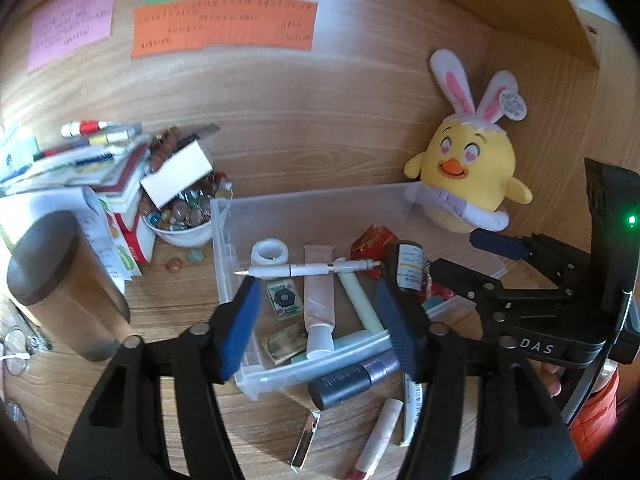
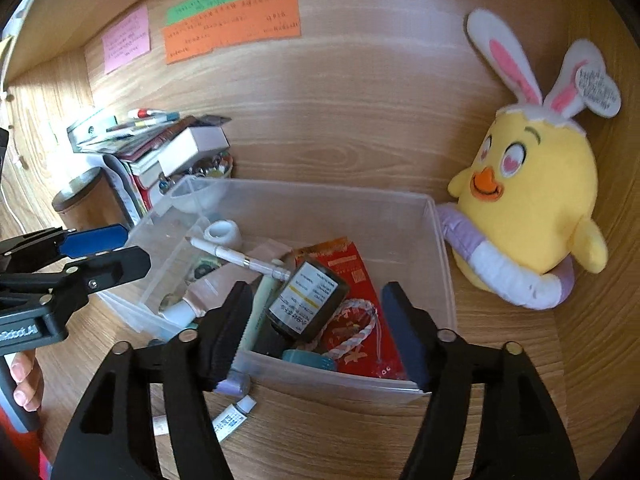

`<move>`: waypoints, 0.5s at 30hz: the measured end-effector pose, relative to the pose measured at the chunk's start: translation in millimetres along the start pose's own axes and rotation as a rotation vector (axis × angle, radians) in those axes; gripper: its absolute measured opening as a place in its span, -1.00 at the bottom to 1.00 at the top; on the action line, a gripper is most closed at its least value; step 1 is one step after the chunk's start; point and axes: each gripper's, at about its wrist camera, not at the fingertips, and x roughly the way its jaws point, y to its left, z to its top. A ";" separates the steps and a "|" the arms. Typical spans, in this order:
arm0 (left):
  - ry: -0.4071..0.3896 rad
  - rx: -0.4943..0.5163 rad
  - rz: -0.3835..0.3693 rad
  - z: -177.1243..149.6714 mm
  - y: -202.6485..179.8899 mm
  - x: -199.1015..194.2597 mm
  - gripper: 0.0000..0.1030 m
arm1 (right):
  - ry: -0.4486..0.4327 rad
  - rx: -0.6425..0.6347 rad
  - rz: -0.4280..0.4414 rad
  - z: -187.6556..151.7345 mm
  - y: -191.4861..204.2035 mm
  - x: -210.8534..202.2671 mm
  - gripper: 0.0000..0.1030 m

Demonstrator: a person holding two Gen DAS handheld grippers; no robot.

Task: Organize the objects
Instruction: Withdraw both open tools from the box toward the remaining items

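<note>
Clear bin (image 2: 436, 248), one white pen (image 1: 308, 269)

plush chick (image 1: 468, 168): I see it yellow with bunny ears, propped against the wooden back panel, beyond my jaws and off to the right.
sticky notes (image 1: 224, 28): pink, green and orange sheets on the panel, high above my jaws; I can't read the writing.
book stack (image 1: 72, 160): beyond and left of my jaws, with markers lying on top.
white bowl (image 1: 182, 232): I see it full of glass pebbles just right of the stack, a white box tilted over it.
loose pebbles (image 1: 185, 260): a few on the wood in front of the bowl.
brown canister (image 1: 60, 280): dark-lidded, standing at my far left.
</note>
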 end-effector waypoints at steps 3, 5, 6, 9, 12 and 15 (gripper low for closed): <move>-0.027 0.014 0.014 -1.2 -3.9 -15.1 0.49 | -0.021 -0.016 -0.004 0.9 4.5 -11.6 0.41; -0.040 0.024 0.018 -2.9 -5.9 -24.3 0.59 | -0.031 -0.025 -0.004 0.4 7.1 -18.3 0.43; -0.046 0.028 0.021 -4.1 -6.8 -28.5 0.65 | -0.034 -0.030 -0.002 -0.4 8.7 -22.2 0.43; -0.062 0.040 0.036 -9.2 -9.2 -39.8 0.78 | -0.041 -0.036 0.010 -4.0 13.7 -32.4 0.48; -0.061 0.047 0.045 -15.7 -9.7 -46.5 0.80 | -0.056 -0.044 0.012 -10.3 19.2 -42.8 0.58; -0.045 0.051 0.047 -24.0 -8.4 -49.6 0.81 | -0.062 -0.051 0.014 -16.1 25.1 -48.7 0.58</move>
